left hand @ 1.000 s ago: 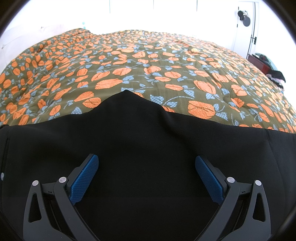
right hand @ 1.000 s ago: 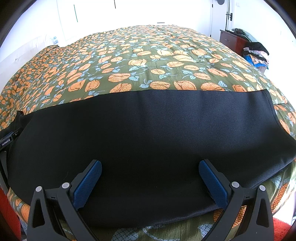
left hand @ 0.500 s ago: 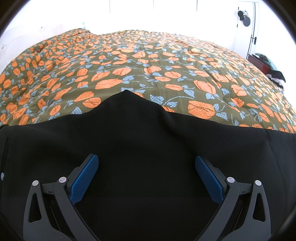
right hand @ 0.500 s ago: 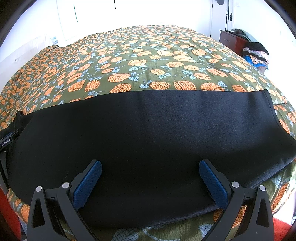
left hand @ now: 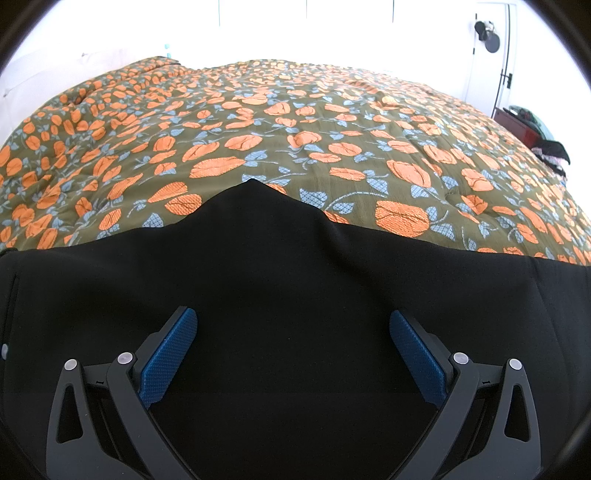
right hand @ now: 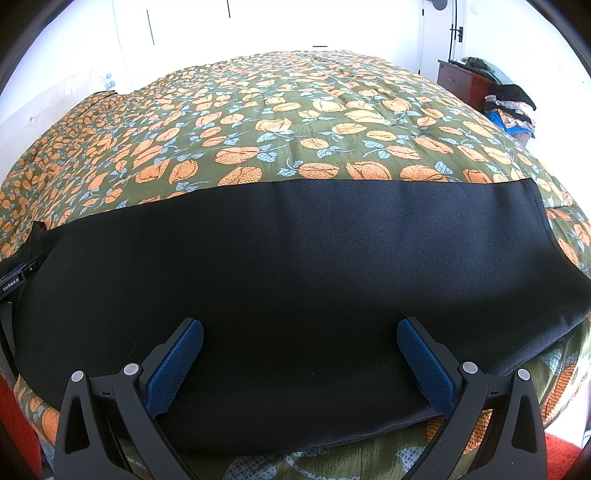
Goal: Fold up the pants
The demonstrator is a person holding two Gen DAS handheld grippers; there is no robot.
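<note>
Black pants (right hand: 295,280) lie flat across near edge of floral bedspread (right hand: 295,122), unchanged vs 1 s ago; left gripper (left hand: 293,354) & right gripper (right hand: 300,363) hover wide apart, empty, fold not started.

We see both views lit by strong daylight from the far side of the room: the white wall (left hand: 258,29) behind the bed is blown out to pure white in the left wrist view, and the same glare washes the far wall (right hand: 277,22) in the right. The floral bedspread (left hand: 332,122) is bright and sharply rendered. The black pants (left hand: 295,295) read nearly featureless under the left camera, while the right shows their weave and a soft crease (right hand: 295,236). Fisheye bending curves the bed edge (right hand: 569,229), and a dark vignette rings every corner. We find no motion blur.
</note>
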